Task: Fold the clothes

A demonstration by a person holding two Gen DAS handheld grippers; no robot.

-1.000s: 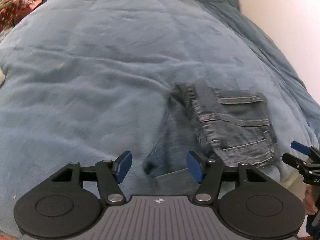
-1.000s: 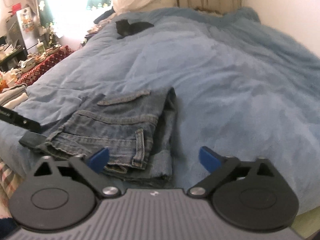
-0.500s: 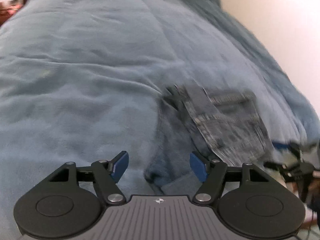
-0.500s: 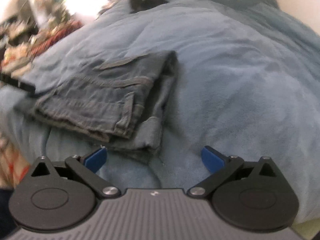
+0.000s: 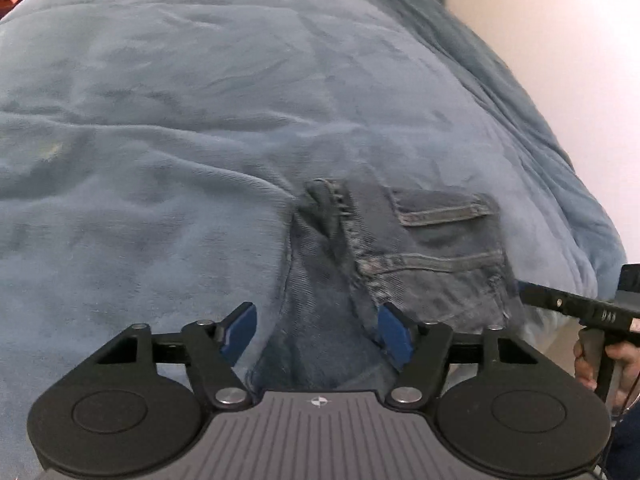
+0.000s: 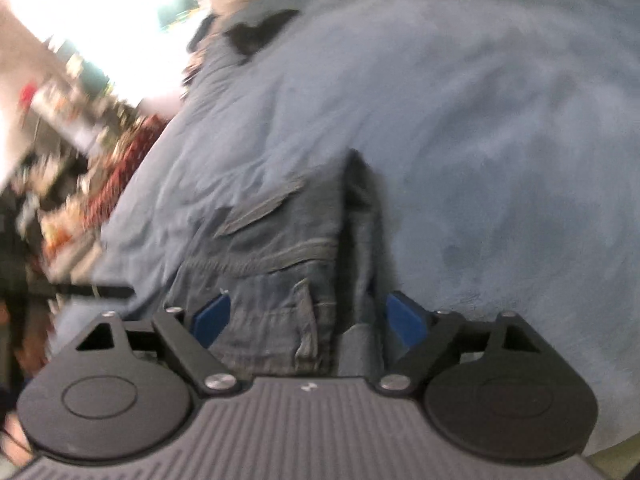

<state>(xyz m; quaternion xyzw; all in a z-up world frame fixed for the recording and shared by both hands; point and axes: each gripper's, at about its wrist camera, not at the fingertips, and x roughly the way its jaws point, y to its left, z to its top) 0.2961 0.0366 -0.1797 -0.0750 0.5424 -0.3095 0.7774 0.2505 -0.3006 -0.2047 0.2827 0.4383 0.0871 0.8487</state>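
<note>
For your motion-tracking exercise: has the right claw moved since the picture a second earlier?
Yes. The right claw has come in over the jeans, which now lie between its closing jaws; earlier they lay ahead and left. It has also rolled: the blanket looks tilted.

My left cam looks steeply down, jeans close at 1 o'clock. Right cam, rolled and blurred, has them at 12. Both share jeans, blanket.

Legible text: one item. White characters on the black body of the right gripper, seen at the right edge of the left wrist view; they look like "DAS", reading uncertain. Right wrist view: blurred, no text readable.
</note>
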